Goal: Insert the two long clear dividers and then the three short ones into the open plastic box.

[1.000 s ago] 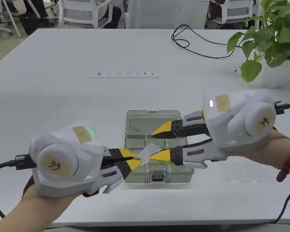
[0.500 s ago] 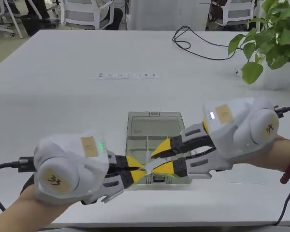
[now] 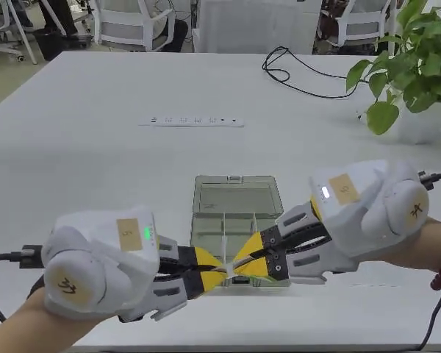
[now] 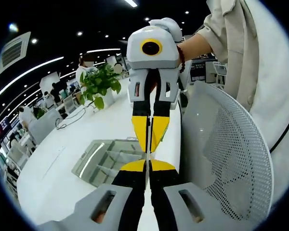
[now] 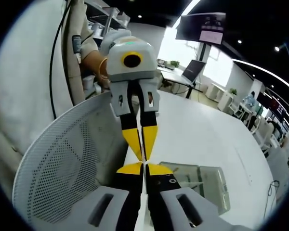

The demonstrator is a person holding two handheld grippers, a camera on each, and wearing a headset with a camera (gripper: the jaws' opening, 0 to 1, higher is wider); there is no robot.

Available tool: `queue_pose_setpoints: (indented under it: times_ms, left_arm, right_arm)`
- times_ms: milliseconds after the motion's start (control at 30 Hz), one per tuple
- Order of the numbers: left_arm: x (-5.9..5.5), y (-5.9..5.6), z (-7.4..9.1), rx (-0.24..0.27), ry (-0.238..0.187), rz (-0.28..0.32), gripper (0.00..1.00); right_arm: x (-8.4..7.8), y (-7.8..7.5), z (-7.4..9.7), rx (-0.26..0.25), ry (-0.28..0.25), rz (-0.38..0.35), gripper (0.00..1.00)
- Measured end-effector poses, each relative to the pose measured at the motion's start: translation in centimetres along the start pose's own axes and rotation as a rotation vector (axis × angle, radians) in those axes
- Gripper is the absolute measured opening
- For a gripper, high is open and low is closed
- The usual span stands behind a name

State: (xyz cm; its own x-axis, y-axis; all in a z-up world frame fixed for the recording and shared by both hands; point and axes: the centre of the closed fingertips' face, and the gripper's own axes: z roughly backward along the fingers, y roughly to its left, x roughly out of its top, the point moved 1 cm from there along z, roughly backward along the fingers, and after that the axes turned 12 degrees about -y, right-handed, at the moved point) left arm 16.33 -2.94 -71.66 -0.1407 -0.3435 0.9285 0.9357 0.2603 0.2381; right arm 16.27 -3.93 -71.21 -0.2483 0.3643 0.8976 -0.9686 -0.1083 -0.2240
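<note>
The open clear plastic box (image 3: 235, 193) lies on the white table, lid flat behind it, with dividers standing in its tray (image 3: 224, 224). In front of the box's near edge my left gripper (image 3: 219, 269) and right gripper (image 3: 236, 265) meet tip to tip. Both are shut on a small clear divider (image 3: 228, 267) held between them above the table. In the left gripper view my own jaws (image 4: 148, 163) pinch the divider edge-on, facing the right gripper (image 4: 148, 150), with the box (image 4: 106, 159) to the left. The right gripper view shows the same from my own jaws (image 5: 143, 166), with the box (image 5: 197, 183) to the right.
A potted plant (image 3: 419, 59) stands at the table's far right, a black cable (image 3: 301, 70) loops beside it, and a power strip (image 3: 197, 120) lies mid-table. A white mesh chair back (image 4: 231, 159) sits close behind the table's near edge (image 3: 279, 323).
Both grippers have drawn back toward the table's near edge with the divider. The right gripper's jaws, wide apart a second ago, have shut on it.
</note>
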Motion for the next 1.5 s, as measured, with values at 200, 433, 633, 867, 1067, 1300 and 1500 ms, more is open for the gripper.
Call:
queue_pose_setpoints:
  times_ms: [200, 433, 633, 867, 1067, 1300, 1500]
  left_arm:
    - [0.1, 0.3, 0.0, 0.040, -0.028, 0.075, 0.01]
    - [-0.5, 0.6, 0.2, 0.092, -0.039, 0.152, 0.11]
    - [-1.0, 1.3, 0.6, 0.155, -0.065, 0.230, 0.19]
    - [-1.4, 2.0, 1.0, 0.222, -0.097, 0.294, 0.30]
    - [-1.3, 2.4, 1.2, 0.258, -0.125, 0.326, 0.41]
    - [-1.4, 3.2, 1.5, 0.300, -0.134, 0.351, 0.47]
    - [-1.6, 3.7, 1.6, 0.330, -0.140, 0.379, 0.54]
  right_arm:
    - [0.1, -0.2, 0.1, -0.012, 0.011, -0.001, 0.02]
    - [0.1, -0.6, 0.1, -0.028, 0.020, -0.024, 0.02]
    - [-0.6, -1.9, 0.2, -0.098, 0.047, -0.110, 0.02]
    - [-1.3, -3.8, 0.1, -0.159, 0.071, -0.155, 0.02]
    - [-1.8, -4.9, -0.3, -0.183, 0.105, -0.153, 0.02]
    - [-2.4, -6.0, -0.9, -0.198, 0.134, -0.160, 0.02]
    - [-3.1, -7.3, -1.2, -0.231, 0.161, -0.179, 0.02]
